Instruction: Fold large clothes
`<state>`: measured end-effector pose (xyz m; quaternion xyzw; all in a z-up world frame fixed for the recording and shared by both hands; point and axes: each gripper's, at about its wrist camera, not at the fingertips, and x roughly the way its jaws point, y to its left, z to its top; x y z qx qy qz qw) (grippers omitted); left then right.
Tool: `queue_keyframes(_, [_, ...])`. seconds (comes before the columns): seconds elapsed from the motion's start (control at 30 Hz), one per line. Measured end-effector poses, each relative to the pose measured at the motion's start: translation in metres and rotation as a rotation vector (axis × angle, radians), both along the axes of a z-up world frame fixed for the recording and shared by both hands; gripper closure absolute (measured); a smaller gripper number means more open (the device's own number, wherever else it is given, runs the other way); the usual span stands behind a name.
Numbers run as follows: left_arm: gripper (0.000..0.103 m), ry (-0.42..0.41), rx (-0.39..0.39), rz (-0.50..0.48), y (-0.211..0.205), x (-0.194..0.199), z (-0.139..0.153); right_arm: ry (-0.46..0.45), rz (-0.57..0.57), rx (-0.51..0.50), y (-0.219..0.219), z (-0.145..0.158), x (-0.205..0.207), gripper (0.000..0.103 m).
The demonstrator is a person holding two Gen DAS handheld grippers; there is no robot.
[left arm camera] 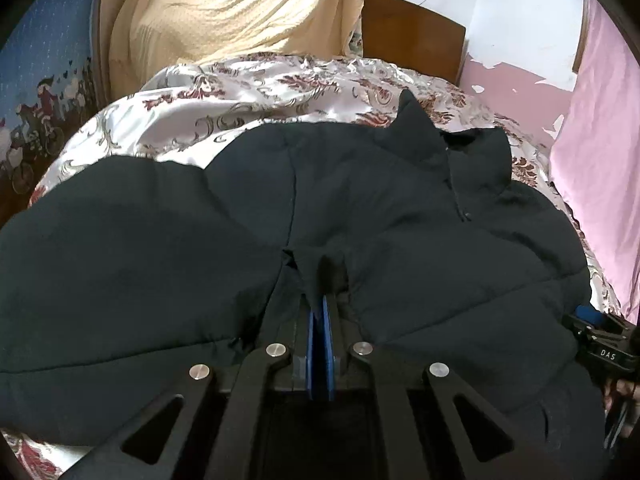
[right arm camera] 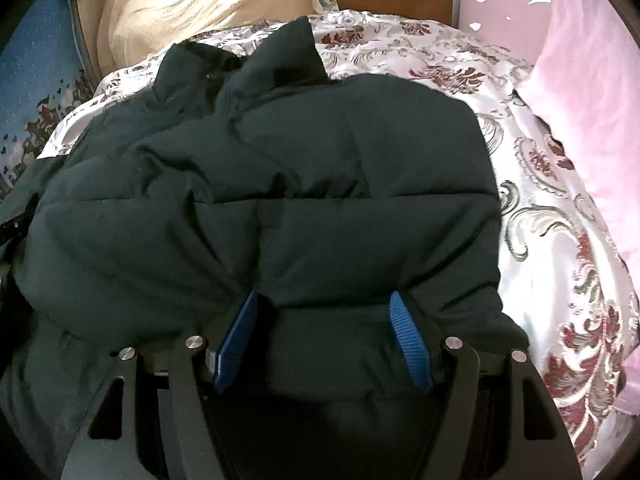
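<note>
Risk: left gripper [left arm camera: 320,280] is pinched tight on only a thin tuck of the dark jacket [left arm camera: 360,220] spread on the bed [left arm camera: 240,92] — could slip out — while right gripper [right arm camera: 324,308], jaws apart, merely straddles a puffy fold, gripping nothing.

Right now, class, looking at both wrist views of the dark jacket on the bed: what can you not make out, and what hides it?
- Left wrist view: the left gripper's fingertips are buried in a fold of the jacket; how much cloth they pinch is hidden.
- Right wrist view: jacket bulk fills the right gripper; whether its pads press is unclear.
- Both views: the sleeves and hem are covered or cut off.
- Left wrist view: the right gripper is clipped at the edge.
</note>
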<state>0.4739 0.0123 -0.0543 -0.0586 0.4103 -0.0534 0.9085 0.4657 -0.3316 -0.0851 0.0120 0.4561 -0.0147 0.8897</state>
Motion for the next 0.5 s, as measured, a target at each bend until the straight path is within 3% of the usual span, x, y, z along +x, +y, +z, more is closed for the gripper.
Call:
queue_keyframes(0.3, [0.083,0.049,-0.1,0.016,0.017,-0.014,0.014,-0.063,0.014,-0.001,0.011,0.018,-0.018,0.031])
queue_keyframes(0.4, [0.058,0.045,-0.128,0.023,0.027,-0.027,0.026,-0.095,0.044,-0.022,0.032,0.036,-0.027,0.028])
queue_keyframes(0.47, [0.02,0.009,-0.168,0.043,0.04,-0.043,0.039,-0.115,0.094,-0.034,0.056,0.048,-0.031,0.027])
queue_keyframes(0.5, [0.017,-0.02,-0.188,0.062,0.048,-0.054,0.047,-0.12,0.119,-0.043,0.071,0.052,-0.031,0.027])
